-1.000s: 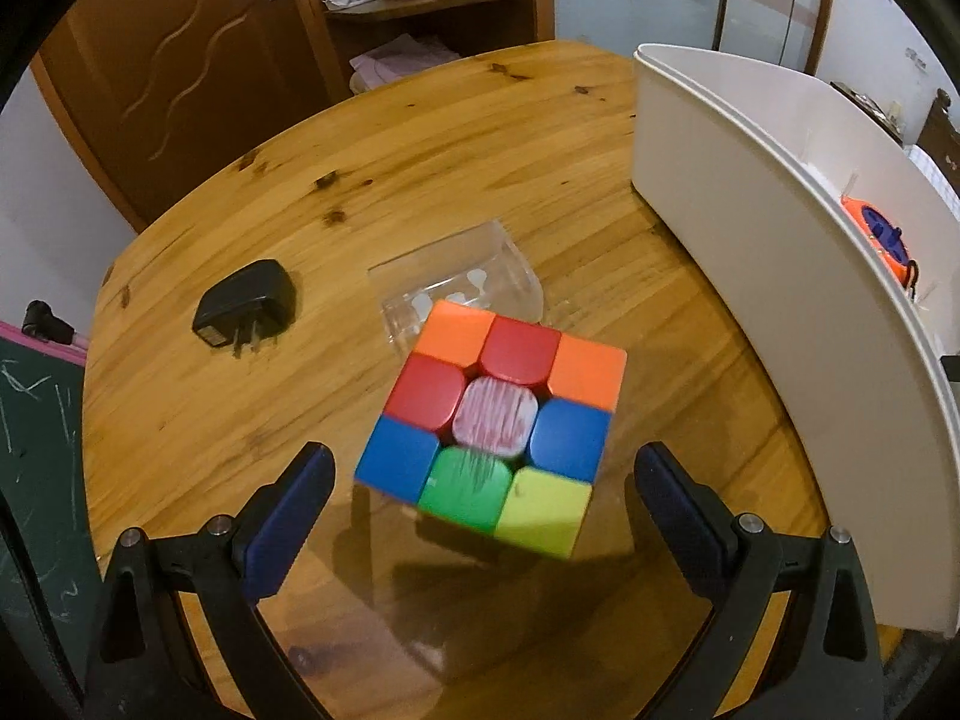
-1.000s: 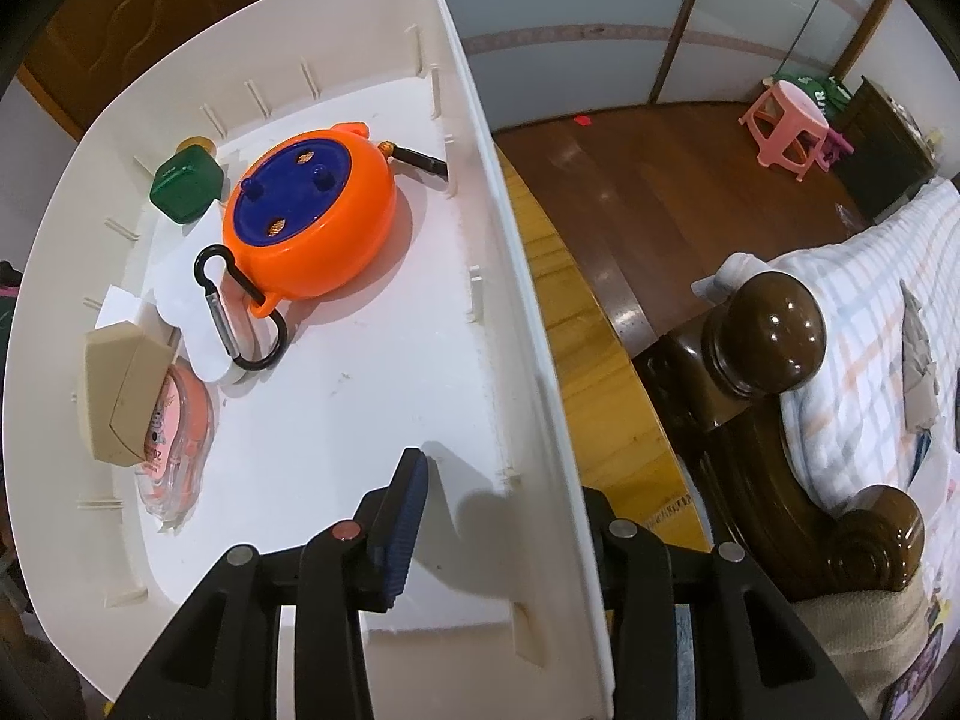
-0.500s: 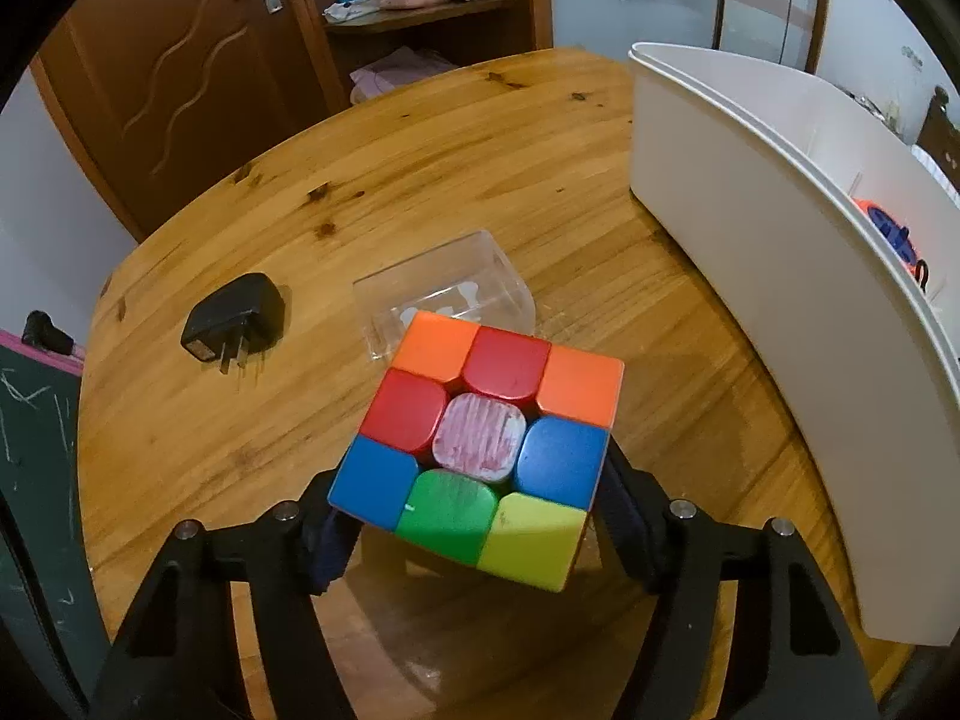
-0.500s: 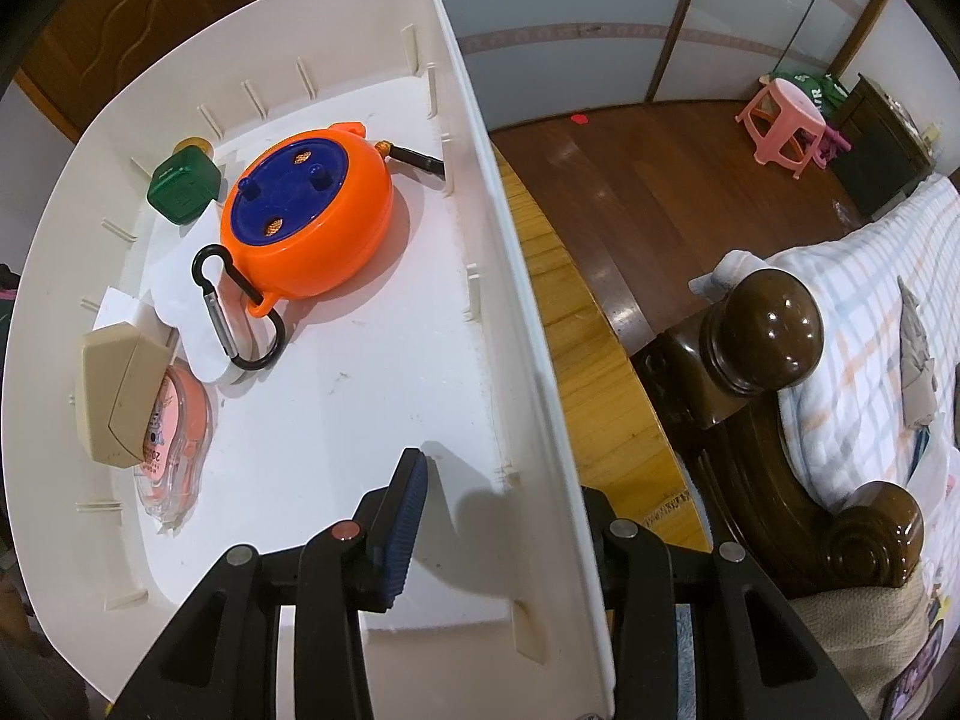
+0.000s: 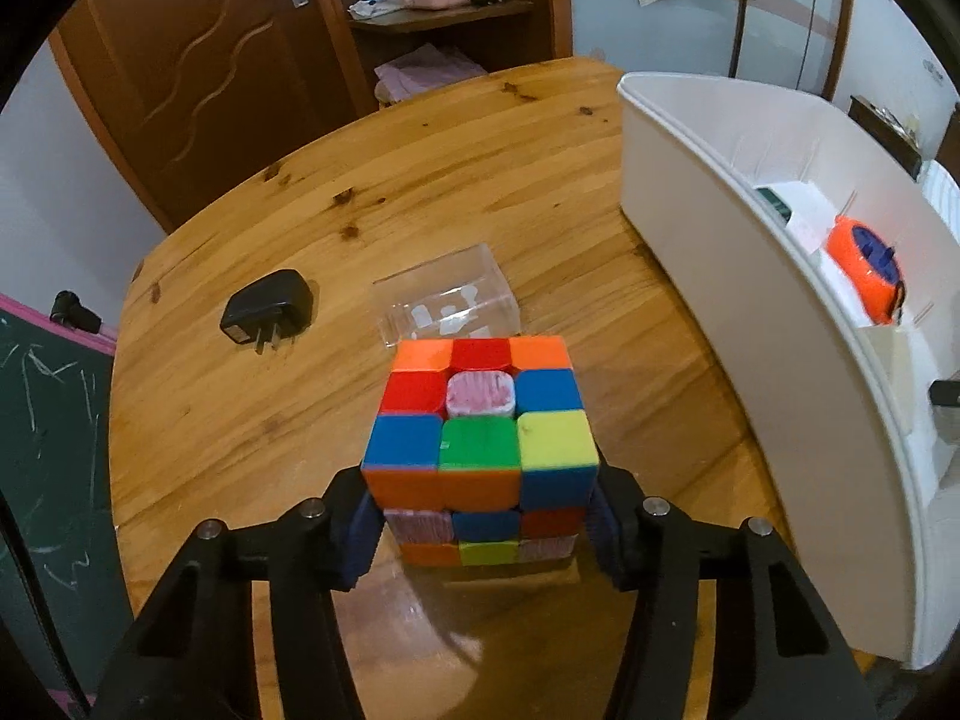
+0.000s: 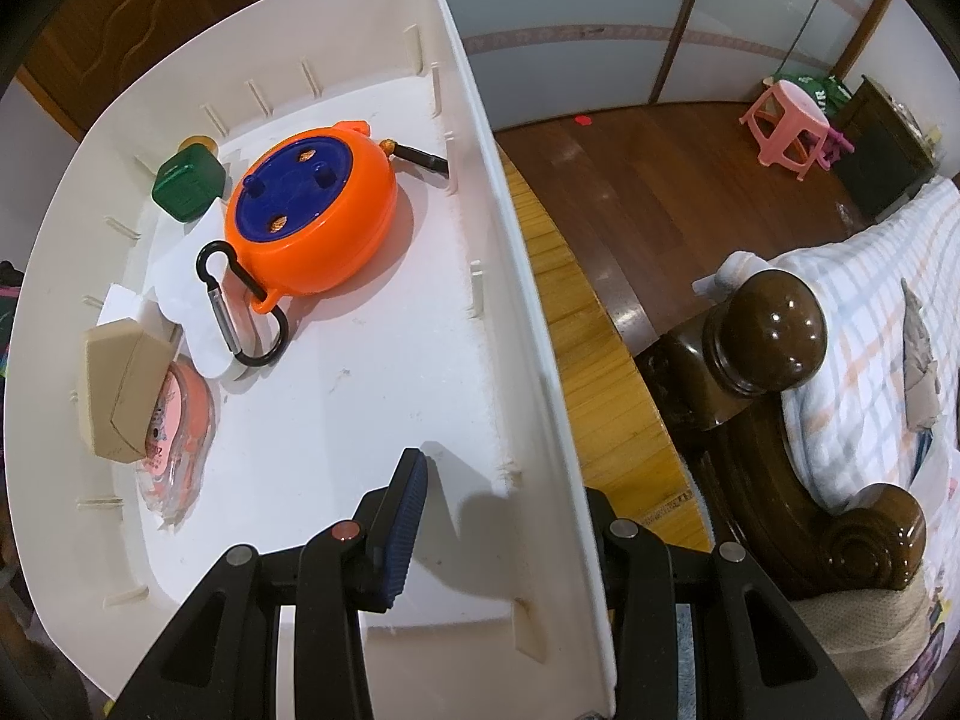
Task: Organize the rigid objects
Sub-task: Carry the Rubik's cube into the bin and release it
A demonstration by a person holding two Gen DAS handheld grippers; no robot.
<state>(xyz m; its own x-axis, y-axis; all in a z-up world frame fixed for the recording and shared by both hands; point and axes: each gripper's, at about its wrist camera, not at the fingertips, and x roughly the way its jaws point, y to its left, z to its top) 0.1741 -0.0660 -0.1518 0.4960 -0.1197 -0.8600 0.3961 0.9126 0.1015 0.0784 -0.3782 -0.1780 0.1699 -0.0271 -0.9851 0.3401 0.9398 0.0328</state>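
My left gripper [image 5: 483, 531] is shut on a multicoloured puzzle cube [image 5: 480, 426] and holds it above the round wooden table [image 5: 300, 432]. The white bin [image 5: 750, 324] stands to its right. My right gripper [image 6: 510, 534] straddles the bin's right wall [image 6: 528, 324], one finger inside and one outside; the wall hides the gap between the jaws. Inside the bin lie an orange and blue reel [image 6: 312, 210] with a black carabiner [image 6: 240, 312], a green cube [image 6: 186, 183], a beige box [image 6: 117, 402] and a pink packet [image 6: 177, 438].
A black plug adapter [image 5: 267, 309] and a clear plastic box [image 5: 447, 300] lie on the table beyond the cube. A wooden bedpost [image 6: 771, 330] and a bed stand right of the bin. A door and shelf are behind the table.
My left gripper closed on the puzzle cube and lifted it, tilting it so its near side shows. The right gripper and bin have not moved.
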